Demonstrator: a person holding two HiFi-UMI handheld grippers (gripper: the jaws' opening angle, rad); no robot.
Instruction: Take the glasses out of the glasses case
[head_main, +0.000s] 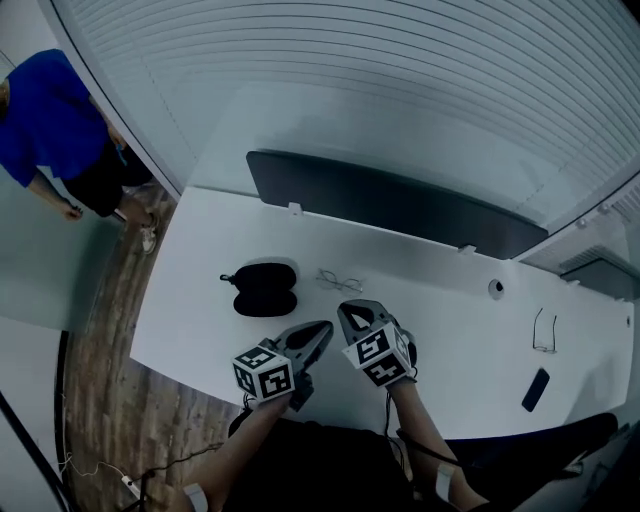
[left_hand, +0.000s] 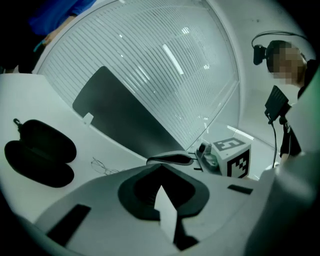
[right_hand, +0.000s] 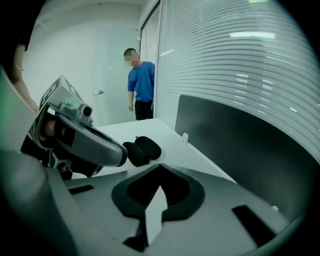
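The black glasses case (head_main: 265, 288) lies open on the white table (head_main: 440, 300), both halves dark inside. Thin wire glasses (head_main: 340, 281) rest on the table just right of it, apart from the case. My left gripper (head_main: 316, 334) and right gripper (head_main: 354, 311) hover side by side near the front edge, both shut and holding nothing. The left gripper view shows the case (left_hand: 37, 152) at far left and the glasses (left_hand: 102, 166) faintly ahead, beyond the shut jaw tips (left_hand: 162, 167). In the right gripper view the case (right_hand: 142, 149) lies ahead, partly behind the left gripper (right_hand: 80, 145).
A dark divider panel (head_main: 400, 205) runs along the table's back edge. Another pair of glasses (head_main: 543, 332) and a dark phone (head_main: 535, 389) lie at the right end. A person in a blue shirt (head_main: 45, 115) stands on the floor to the left.
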